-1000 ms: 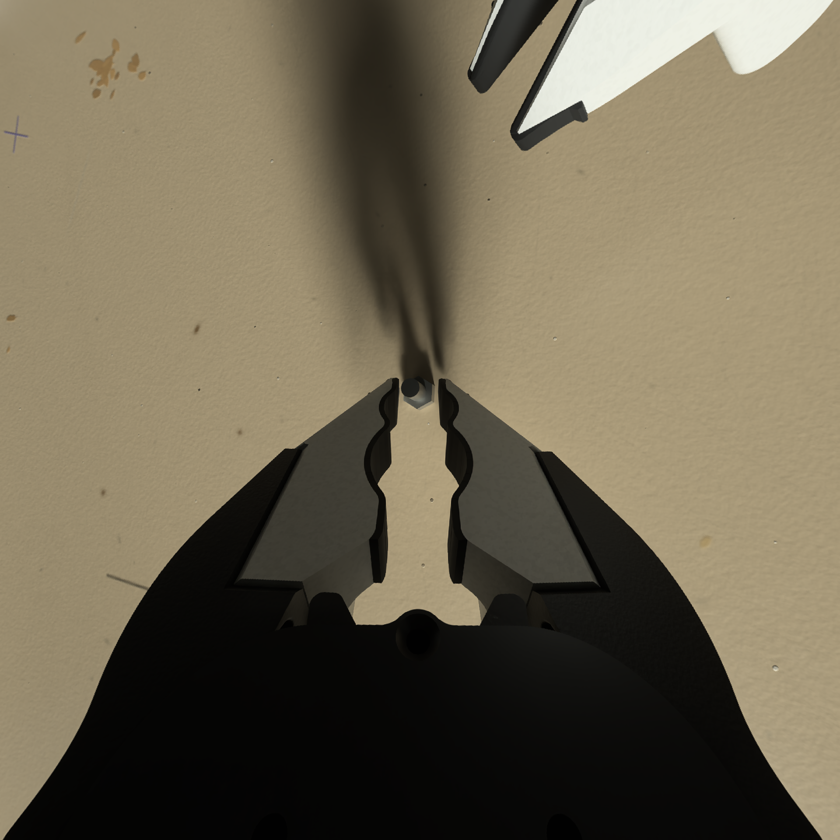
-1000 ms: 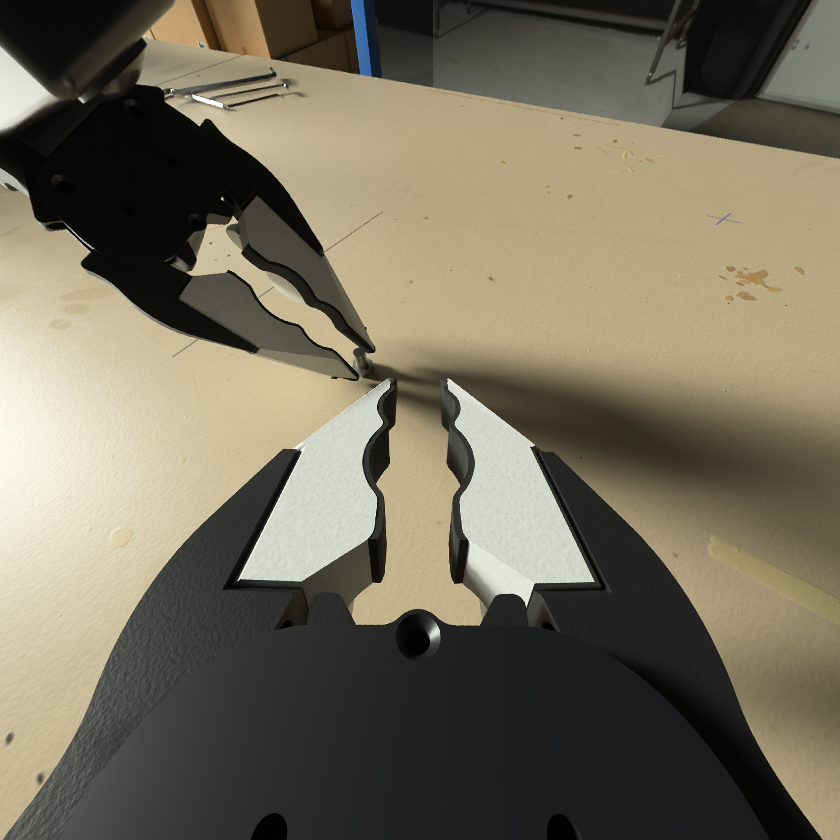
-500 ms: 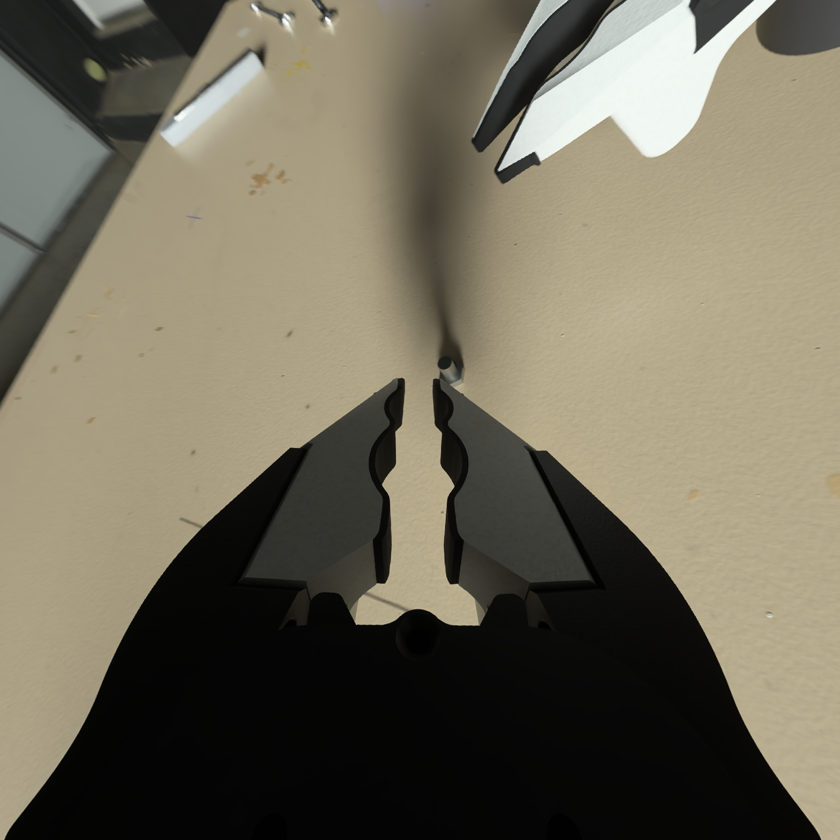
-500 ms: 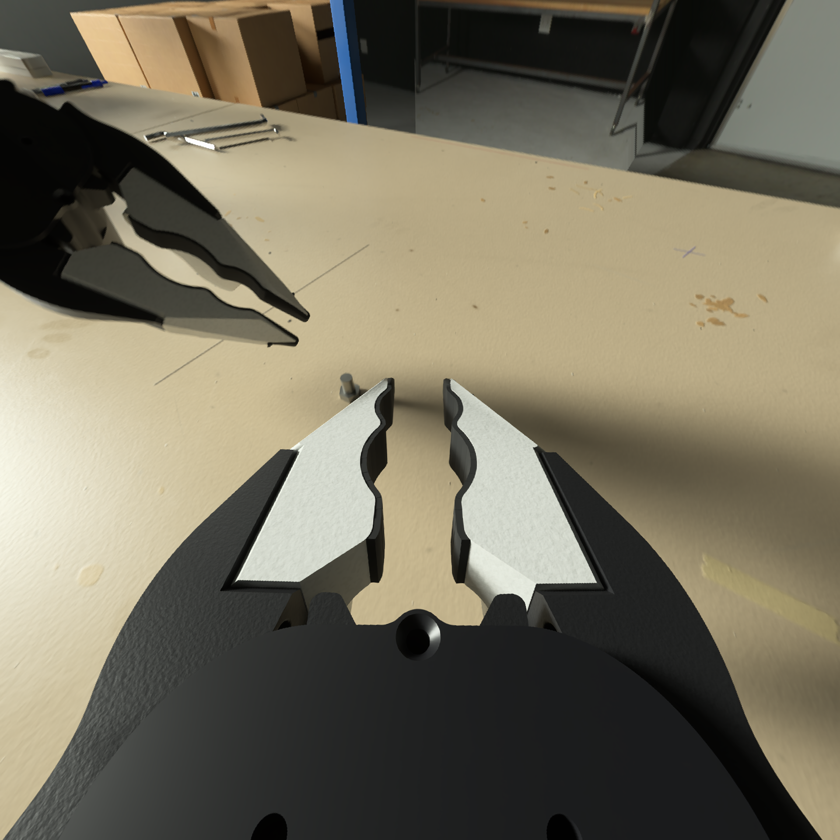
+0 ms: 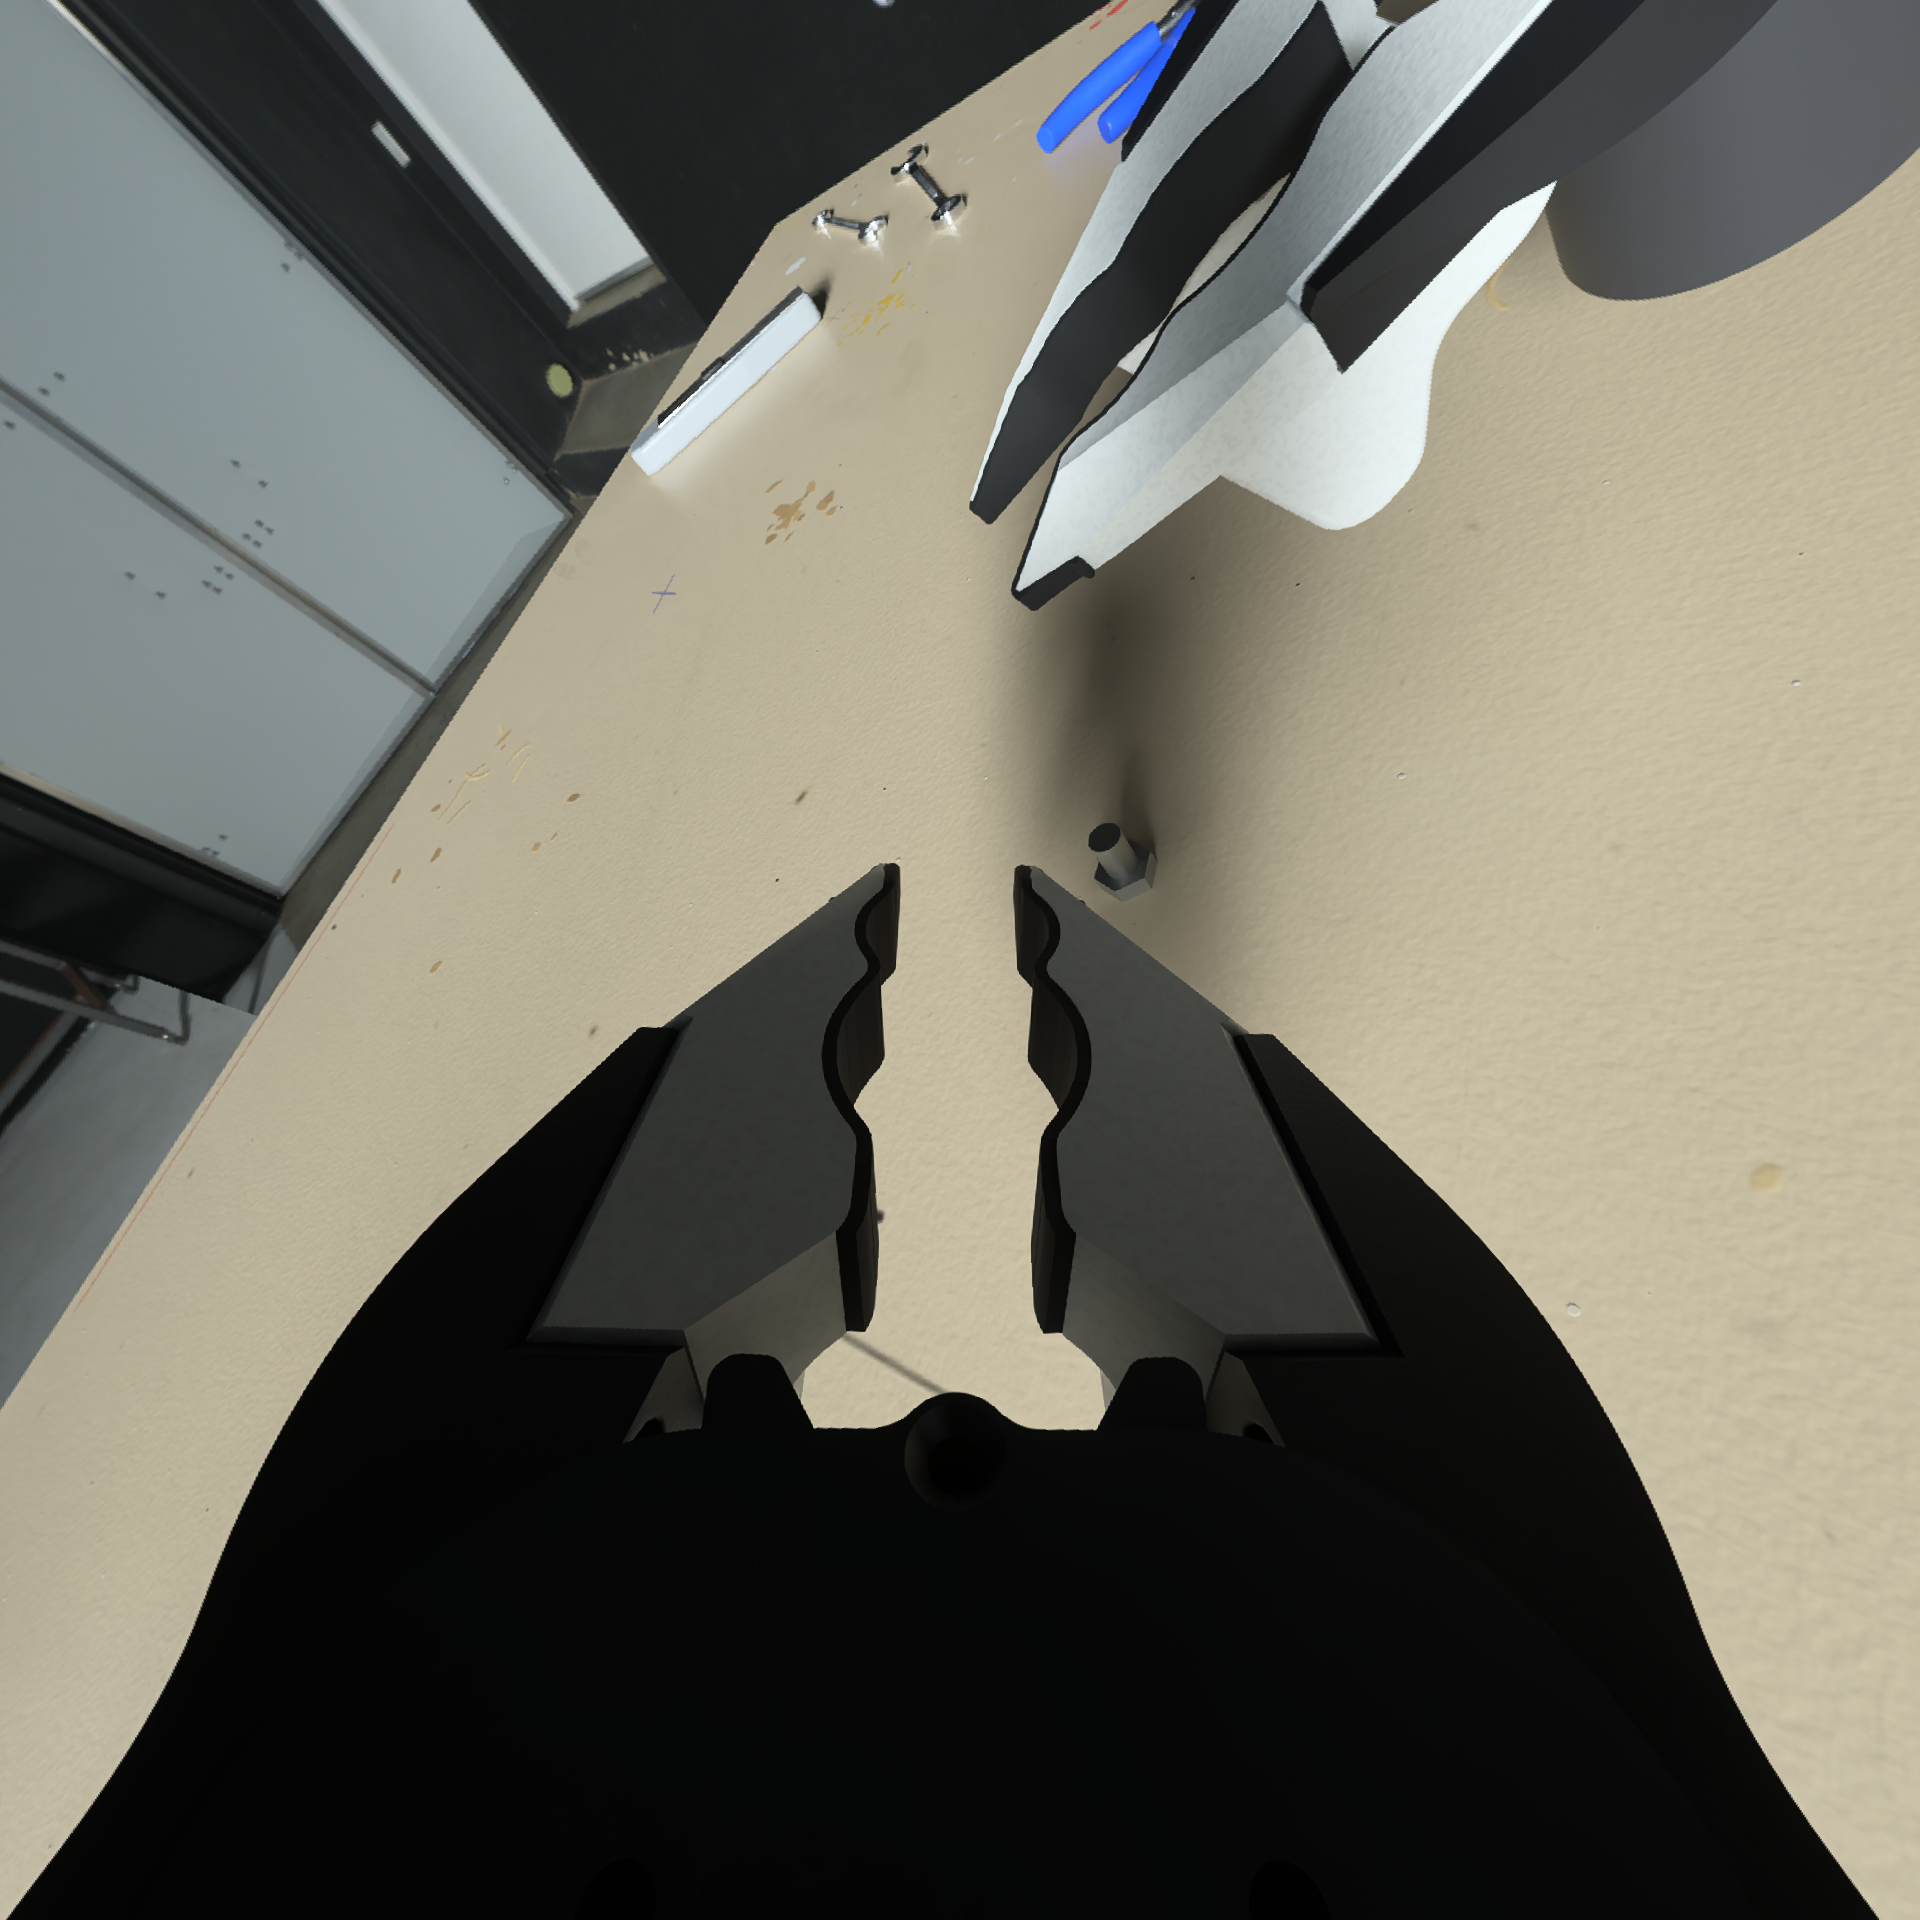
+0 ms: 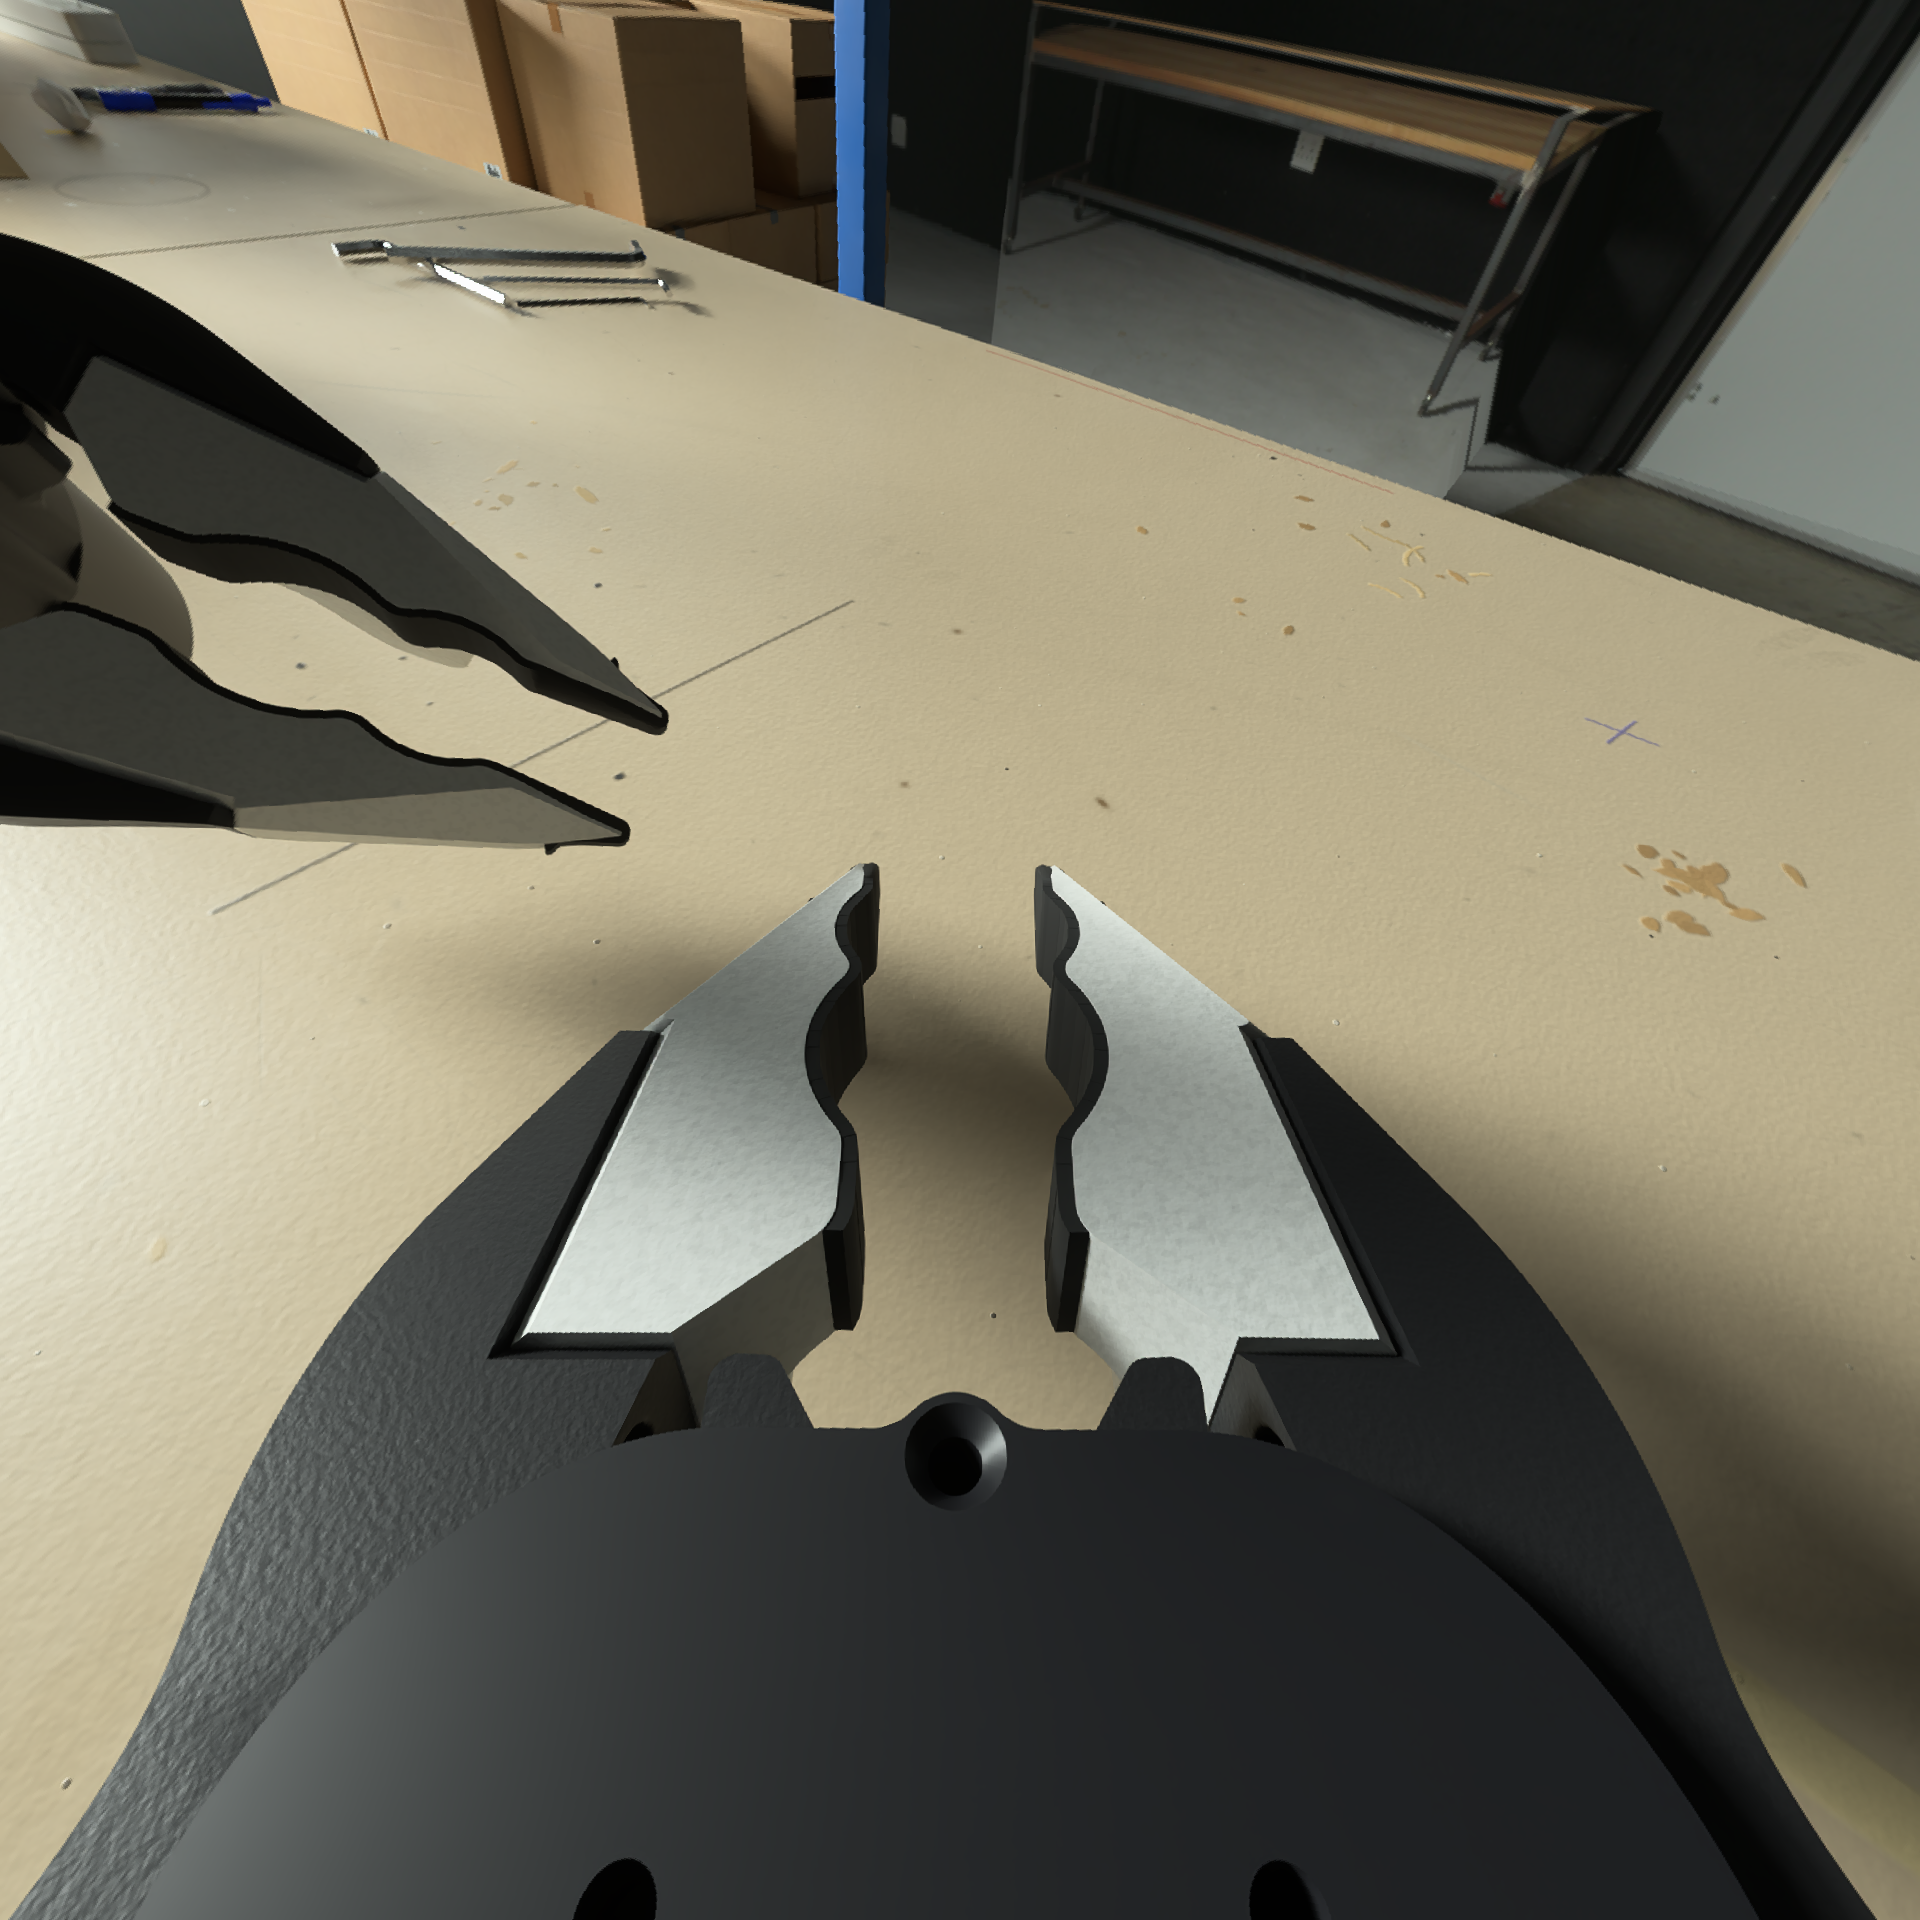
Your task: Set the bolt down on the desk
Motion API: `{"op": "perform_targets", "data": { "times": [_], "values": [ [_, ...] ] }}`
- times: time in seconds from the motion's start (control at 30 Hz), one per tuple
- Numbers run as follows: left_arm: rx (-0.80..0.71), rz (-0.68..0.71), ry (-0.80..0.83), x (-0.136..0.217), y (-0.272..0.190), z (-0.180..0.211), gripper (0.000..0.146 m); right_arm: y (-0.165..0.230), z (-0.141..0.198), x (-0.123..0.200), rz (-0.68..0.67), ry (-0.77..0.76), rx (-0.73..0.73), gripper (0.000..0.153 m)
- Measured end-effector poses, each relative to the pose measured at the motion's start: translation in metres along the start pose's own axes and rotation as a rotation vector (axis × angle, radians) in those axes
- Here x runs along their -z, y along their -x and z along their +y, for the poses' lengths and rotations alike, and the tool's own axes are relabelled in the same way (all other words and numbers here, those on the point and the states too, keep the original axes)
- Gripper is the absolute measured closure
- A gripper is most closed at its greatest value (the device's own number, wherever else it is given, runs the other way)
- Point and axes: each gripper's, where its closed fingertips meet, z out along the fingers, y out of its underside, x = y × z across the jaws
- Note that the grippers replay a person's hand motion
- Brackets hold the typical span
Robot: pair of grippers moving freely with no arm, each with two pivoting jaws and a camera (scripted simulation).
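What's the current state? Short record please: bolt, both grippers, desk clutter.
bolt: standing on its hex head on the desk, shank up, free of both grippers; not seen in the right wrist view
left gripper: open, empty, bolt just right of its tips
right gripper: open, empty, above the desk
desk clutter: blue pens, white bar, two small wrenches, long metal tools
task: bolt appears set down

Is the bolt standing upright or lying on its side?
Upright. In the left wrist view the bolt stands on its hex head on the desk, shank up, clear of the open left gripper.
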Motion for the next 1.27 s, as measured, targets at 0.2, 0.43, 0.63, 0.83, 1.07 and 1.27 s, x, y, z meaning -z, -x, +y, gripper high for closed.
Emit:
{"op": "perform_targets", "data": {
  "times": [0.2,0.43,0.63,0.83,1.07,1.27],
  "values": [
    [0.013,0.005,0.002,-0.002,0.000,0.001,0.124,-0.001,0.000,-0.001,0.005,0.001,0.017,0.122],
    [0.024,0.013,0.005,-0.003,0.000,0.002,0.124,0.002,0.002,-0.004,0.041,0.010,0.106,0.122],
    [0.027,0.014,0.001,-0.003,0.000,0.002,0.124,0.002,0.002,-0.004,0.059,0.006,0.137,0.122],
    [0.027,0.018,0.000,-0.004,0.000,0.002,0.125,-0.004,-0.003,0.000,0.110,-0.028,0.138,0.116],
    [0.039,0.018,-0.015,-0.003,0.001,0.000,0.125,-0.009,0.000,-0.003,0.160,-0.001,0.157,0.105],
    [0.086,0.020,-0.060,0.002,0.006,-0.005,0.125,-0.013,0.006,-0.009,0.199,0.051,0.180,0.099]
  ]
}}
